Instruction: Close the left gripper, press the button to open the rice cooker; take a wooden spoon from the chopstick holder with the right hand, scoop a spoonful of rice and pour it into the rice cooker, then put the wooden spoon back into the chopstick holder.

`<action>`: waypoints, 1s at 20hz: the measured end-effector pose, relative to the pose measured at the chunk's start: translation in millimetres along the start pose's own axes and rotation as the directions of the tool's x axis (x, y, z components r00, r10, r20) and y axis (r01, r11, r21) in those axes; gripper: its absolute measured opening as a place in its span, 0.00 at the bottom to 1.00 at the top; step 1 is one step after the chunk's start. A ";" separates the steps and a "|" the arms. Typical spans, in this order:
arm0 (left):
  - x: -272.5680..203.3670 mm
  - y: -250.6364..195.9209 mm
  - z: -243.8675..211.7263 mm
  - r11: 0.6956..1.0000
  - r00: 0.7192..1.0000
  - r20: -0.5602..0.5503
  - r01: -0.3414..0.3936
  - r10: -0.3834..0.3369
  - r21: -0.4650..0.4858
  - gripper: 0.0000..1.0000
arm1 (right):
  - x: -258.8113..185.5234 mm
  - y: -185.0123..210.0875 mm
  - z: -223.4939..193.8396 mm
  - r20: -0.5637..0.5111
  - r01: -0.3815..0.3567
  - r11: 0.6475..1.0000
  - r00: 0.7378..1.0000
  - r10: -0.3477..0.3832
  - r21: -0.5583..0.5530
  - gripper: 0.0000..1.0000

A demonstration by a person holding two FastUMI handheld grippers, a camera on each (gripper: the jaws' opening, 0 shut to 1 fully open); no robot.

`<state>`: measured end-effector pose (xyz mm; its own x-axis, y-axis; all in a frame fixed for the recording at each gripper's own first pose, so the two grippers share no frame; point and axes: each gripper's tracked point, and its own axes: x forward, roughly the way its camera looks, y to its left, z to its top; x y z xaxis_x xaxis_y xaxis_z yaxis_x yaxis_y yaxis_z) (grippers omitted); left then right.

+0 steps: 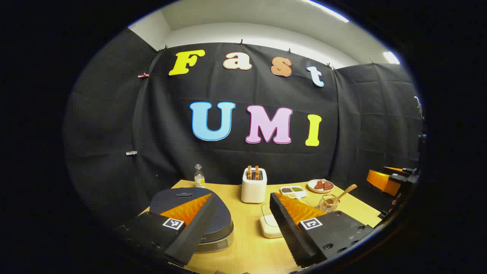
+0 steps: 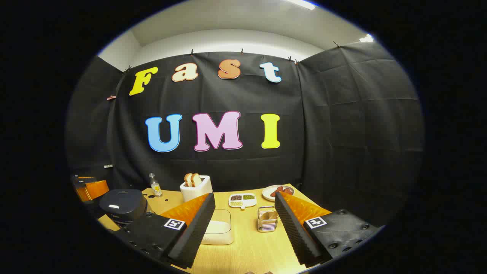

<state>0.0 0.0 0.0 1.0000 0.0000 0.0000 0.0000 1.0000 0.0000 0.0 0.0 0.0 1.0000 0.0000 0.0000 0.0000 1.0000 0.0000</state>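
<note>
Closed rice cooker (image 1: 194, 217) at table's left; wire holder (image 1: 328, 203) contains wooden spoon (image 1: 344, 192); white box (image 2: 217, 227) holds rice. Left gripper (image 1: 243, 213) and right gripper (image 2: 245, 217) gape wide, empty, above the table (image 2: 251, 251).

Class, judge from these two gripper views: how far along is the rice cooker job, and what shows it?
Nothing looks done. The rice cooker has its lid down, and the wooden spoon stands in the chopstick holder. In hand: the left gripper hangs open near the cooker, not yet closed for the button. The right gripper is open, holding nothing. Left: pressing, scooping from the rice container, pouring, returning the spoon.
</note>
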 end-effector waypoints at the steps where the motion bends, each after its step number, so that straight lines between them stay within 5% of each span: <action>1: -0.4 2.0 -2.4 1.000 1.000 -0.001 0.003 -0.003 0.001 0.95 | -0.6 2.2 0.9 0.001 -0.003 1.000 1.000 0.003 -0.005 0.98; 20: -19.7 40.5 -16.5 0.997 0.999 -0.034 -0.028 0.025 -0.066 0.95 | -21.4 25.1 -3.9 -0.027 -0.035 0.999 0.999 0.035 -0.015 0.99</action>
<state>-19.7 40.5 -16.5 0.9991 0.0254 -0.0337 -0.0276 0.9974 -0.0665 -21.4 25.1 -3.9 0.9990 0.0346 -0.0270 -0.0350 0.9993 -0.0149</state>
